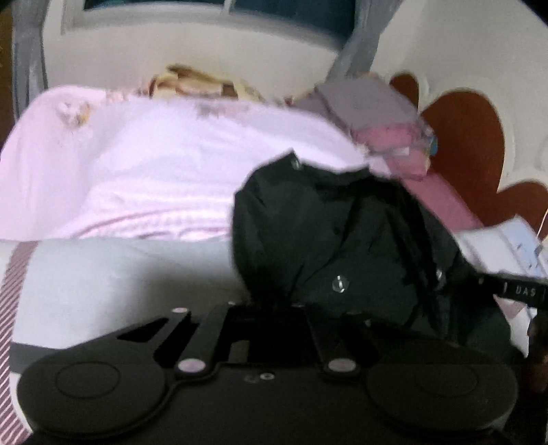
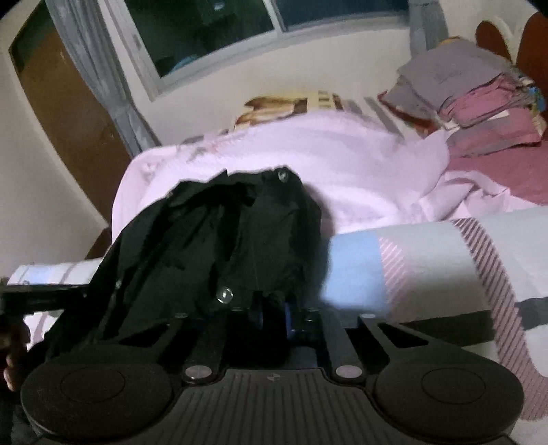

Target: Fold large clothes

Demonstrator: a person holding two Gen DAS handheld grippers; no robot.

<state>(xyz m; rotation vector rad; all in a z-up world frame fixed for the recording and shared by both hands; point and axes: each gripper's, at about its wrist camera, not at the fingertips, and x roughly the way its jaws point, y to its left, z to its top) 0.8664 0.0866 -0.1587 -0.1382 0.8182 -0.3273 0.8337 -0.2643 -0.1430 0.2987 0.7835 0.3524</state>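
A black garment with clear snap buttons (image 1: 328,232) hangs bunched between both grippers above the bed. My left gripper (image 1: 270,304) is shut on the black garment's edge; its fingertips are buried in the cloth. In the right wrist view the same garment (image 2: 239,236) drapes to the left, and my right gripper (image 2: 274,313) is shut on it, blue pads pressed together on the fabric. The other gripper's black body (image 1: 517,291) shows at the right edge of the left wrist view, and at the left edge of the right wrist view (image 2: 37,291).
A pink blanket (image 1: 164,164) covers the bed behind the garment. A pale grey and pink striped sheet (image 2: 445,260) lies below. A stack of folded grey and pink clothes (image 2: 472,89) sits at the head of the bed. A window (image 2: 219,27) and a brown door (image 2: 61,113) stand behind.
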